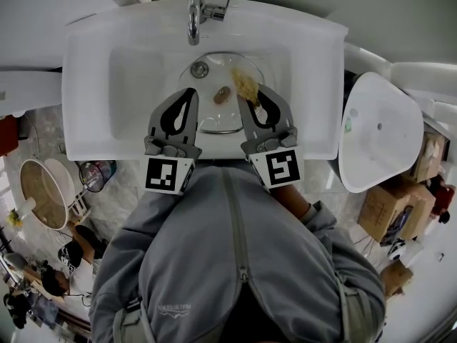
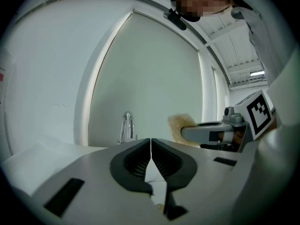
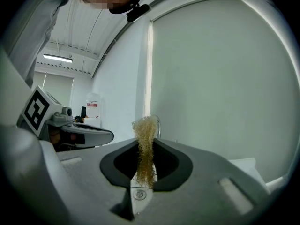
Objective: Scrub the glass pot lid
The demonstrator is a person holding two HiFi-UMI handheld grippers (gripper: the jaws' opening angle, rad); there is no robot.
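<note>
Held forward side by side, tips angled slightly inward: left gripper (image 1: 190,93) fingers (image 2: 133,163) pressed together, nothing between them; right gripper (image 1: 255,97) clamped on a yellow scrubber (image 3: 144,149)

Bright, even indoor light; a ceiling strip lamp (image 3: 57,58) glows overhead; shadows soft; fisheye bending and dark vignetting at the edges.

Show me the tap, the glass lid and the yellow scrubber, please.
tap (image 1: 193,20), head view, on its curved chrome spout.
glass lid (image 1: 222,95), head view, on its central knob.
yellow scrubber (image 3: 144,149), right gripper view, on the middle of its fibres.
</note>
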